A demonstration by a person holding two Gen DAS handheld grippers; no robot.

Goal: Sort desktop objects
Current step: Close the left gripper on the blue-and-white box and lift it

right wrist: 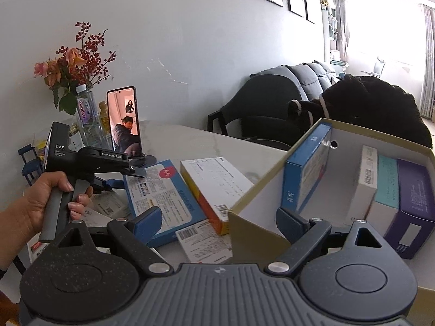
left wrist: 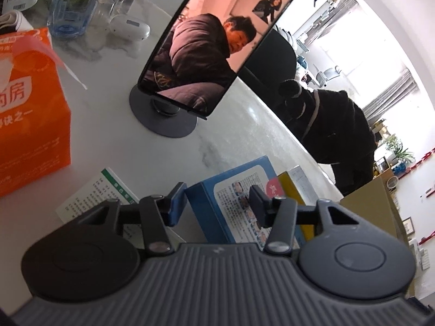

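Observation:
A flat blue box with a white printed label lies on the marble table, partly on other boxes. My left gripper is shut on its near corner, one finger above and one below it; a hand holds the gripper's handle. My right gripper stands open over the near corner of an open cardboard box, holding nothing. In that cardboard box stand another blue box, a white box, a teal box and a purple box.
A white and yellow box lies beside the blue one, with a barcoded white box and a green-edged one nearby. A phone on a stand, an orange tissue box and a vase stand behind. A person in black is beyond the table.

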